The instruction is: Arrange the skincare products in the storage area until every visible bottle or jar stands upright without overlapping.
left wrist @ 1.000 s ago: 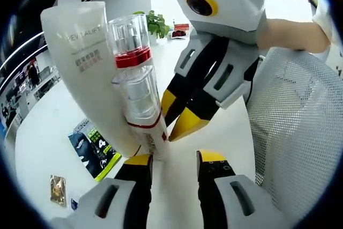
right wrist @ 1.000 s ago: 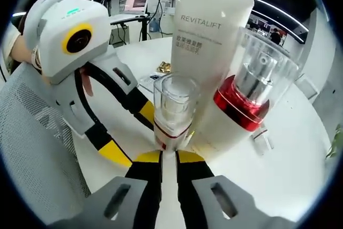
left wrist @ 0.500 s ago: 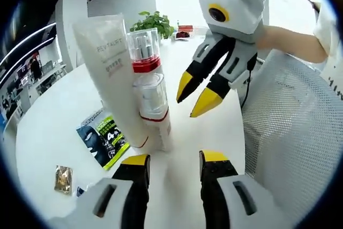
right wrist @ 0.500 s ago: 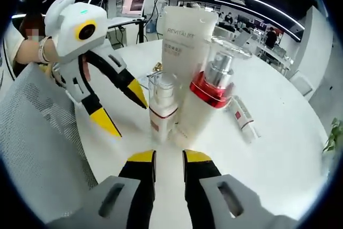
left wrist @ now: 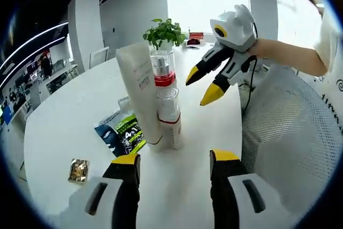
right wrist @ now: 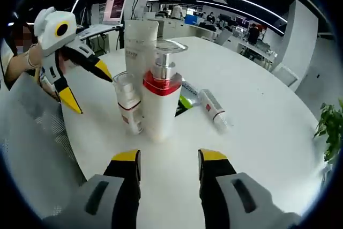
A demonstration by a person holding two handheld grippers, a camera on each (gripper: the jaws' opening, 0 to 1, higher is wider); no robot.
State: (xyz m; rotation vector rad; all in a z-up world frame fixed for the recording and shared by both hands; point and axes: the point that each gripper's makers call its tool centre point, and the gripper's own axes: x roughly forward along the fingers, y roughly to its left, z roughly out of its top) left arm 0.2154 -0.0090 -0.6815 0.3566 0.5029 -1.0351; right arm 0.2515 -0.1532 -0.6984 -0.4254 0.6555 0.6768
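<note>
Both tongs released, empty: left gripper [left wrist: 172,165], right gripper [right wrist: 164,160], clear of the cluster.
Tall white squeeze tube [right wrist: 139,46], red-collared white pump bottle [right wrist: 159,96], small clear-capped bottle [right wrist: 128,103]: upright, close together on round white table [right wrist: 257,127].
Slim white tube [right wrist: 213,109]: lying flat, apparently unsorted.

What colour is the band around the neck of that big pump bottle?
Red: the pump bottle is white with a red band under a clear cap, clearest in the right gripper view.

Bright open office, round white table [right wrist: 257,100]
</note>
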